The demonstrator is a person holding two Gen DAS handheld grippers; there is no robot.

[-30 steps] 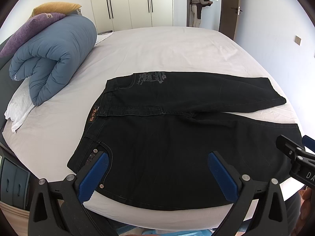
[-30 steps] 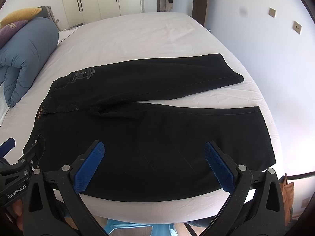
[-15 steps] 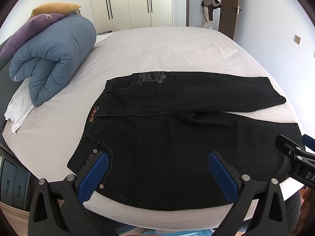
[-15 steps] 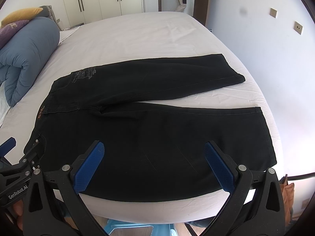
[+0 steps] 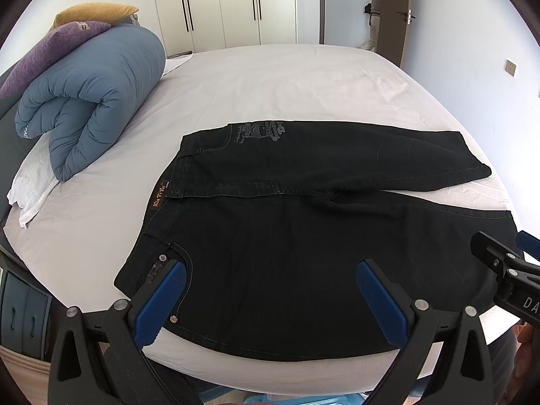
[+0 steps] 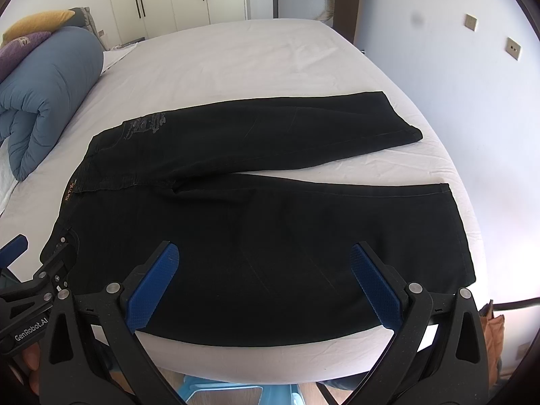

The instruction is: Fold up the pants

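Far left on the bed (image 5: pixel 276 77): a rolled blue duvet (image 5: pixel 91 98), with purple (image 5: pixel 50 50) and yellow (image 5: pixel 98 13) pillows stacked behind it. Beside that, black pants (image 5: pixel 287 236) laid flat on the white sheet, waistband toward the duvet, legs running right. Orange label (image 5: pixel 158 195) at the waistband; pale print (image 5: pixel 260 131) on the far hip. Far leg angled away from the near one, a wedge of sheet showing between the two hems.

Left gripper (image 5: pixel 270 300) at the near edge of the bed by the waist end — jaws spread wide, holding nothing, left blue pad (image 5: pixel 162 300) over the pocket corner. Cannot tell whether it touches the cloth.

Right gripper (image 6: pixel 263 283) further along over the near leg — jaws likewise wide apart, nothing between them. Hem of that leg (image 6: pixel 455 229) just right of it, close to the bed's edge.

Wardrobe doors (image 5: pixel 222 3) behind the bed, and an open door (image 6: pixel 357 3) at the far right.
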